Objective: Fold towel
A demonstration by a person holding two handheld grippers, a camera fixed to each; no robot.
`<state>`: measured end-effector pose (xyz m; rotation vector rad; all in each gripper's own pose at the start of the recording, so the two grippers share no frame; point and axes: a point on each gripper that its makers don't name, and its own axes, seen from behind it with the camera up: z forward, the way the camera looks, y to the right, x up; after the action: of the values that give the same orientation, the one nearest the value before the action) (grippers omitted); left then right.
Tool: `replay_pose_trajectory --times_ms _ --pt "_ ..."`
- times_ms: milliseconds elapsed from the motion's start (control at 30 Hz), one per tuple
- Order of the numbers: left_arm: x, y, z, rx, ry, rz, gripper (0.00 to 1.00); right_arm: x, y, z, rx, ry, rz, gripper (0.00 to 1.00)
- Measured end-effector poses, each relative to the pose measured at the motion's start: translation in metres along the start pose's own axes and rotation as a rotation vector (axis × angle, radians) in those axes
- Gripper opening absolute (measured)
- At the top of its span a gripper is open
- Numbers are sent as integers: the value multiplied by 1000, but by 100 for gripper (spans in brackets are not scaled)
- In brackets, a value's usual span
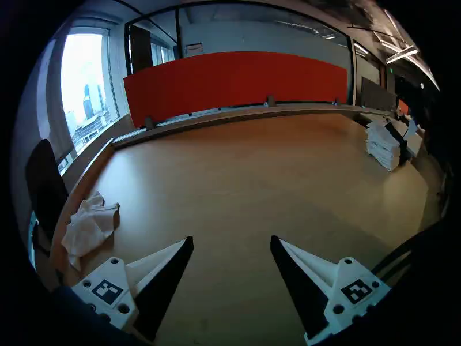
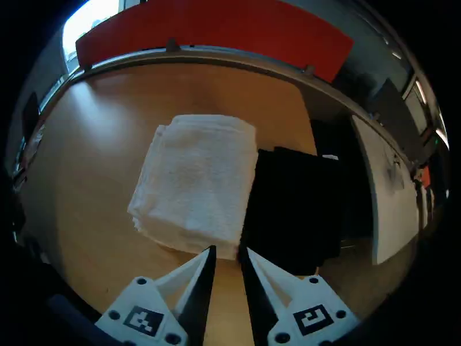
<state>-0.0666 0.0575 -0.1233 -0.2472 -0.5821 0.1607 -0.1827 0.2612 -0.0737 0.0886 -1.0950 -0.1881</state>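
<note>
A folded white towel [image 2: 196, 179] lies flat on top of a white stack on the wooden table [image 2: 86, 173]. My right gripper [image 2: 227, 254] hovers at the towel's near edge. Its fingers are only a narrow gap apart, with table showing between them and nothing pinched. The left gripper [image 1: 231, 245] stands wide open and low over bare table [image 1: 242, 173]. A crumpled white towel [image 1: 89, 228] lies to its left near the table edge. A stack of folded towels [image 1: 385, 144] sits at the far right of the left gripper view.
A black object [image 2: 297, 207] lies right beside the folded towel. A red partition [image 1: 236, 81] runs along the table's far edge. A dark chair [image 1: 43, 190] stands at the left by the window, and a white desk [image 2: 392, 196] stands beyond the black object.
</note>
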Motion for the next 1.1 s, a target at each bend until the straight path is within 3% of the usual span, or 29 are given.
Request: replay_pose_trajectory --times_ms 200,267,567,900,1100 --pt "2 0 1 2 5 -3 99 0 -10 0 28 13 15 92" --pt "3 -1 1 3 6 -5 99 -1 -12 0 34 18 26 100" --pt "8 -2 3 6 16 -16 99 5 -15 -2 12 87 82 100" --pt "21 -7 5 13 39 -36 99 40 -23 -18 -6 314 229 100" --pt "27 -9 6 18 48 -53 99 55 -28 -27 -38 422 259 100"
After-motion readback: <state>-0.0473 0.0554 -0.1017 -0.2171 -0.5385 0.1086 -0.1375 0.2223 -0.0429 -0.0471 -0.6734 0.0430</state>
